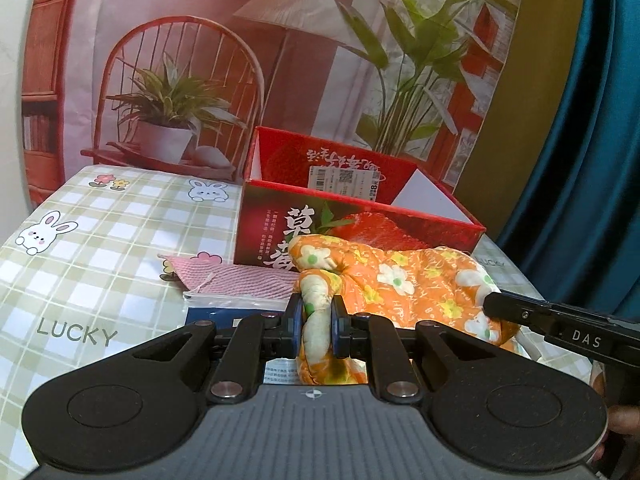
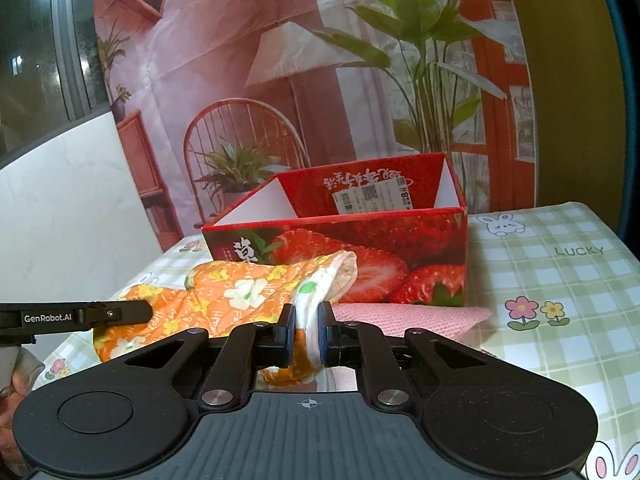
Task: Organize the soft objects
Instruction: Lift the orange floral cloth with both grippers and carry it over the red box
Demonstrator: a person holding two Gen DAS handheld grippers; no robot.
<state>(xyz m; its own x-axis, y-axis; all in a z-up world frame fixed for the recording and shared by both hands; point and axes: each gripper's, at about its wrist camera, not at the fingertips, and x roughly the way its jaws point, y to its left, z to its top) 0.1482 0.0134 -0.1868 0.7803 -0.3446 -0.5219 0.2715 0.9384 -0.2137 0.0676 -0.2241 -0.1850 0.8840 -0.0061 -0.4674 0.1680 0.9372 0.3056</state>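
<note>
Now the orange flowered cloth (image 1: 404, 280) is hanging bunched between both sets of fingers: the left gripper (image 1: 317, 326) is pinching one rolled edge, the right gripper (image 2: 306, 334) the other. Just beyond the fingers a pink cloth (image 2: 412, 318) is lying on the checked surface (image 2: 560, 300), against a red strawberry box (image 2: 360, 256).

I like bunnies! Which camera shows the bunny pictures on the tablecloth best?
The left wrist view: two whole bunnies sit clear on the tablecloth. The right wrist view shows one small bunny and only ears at the corner.
</note>
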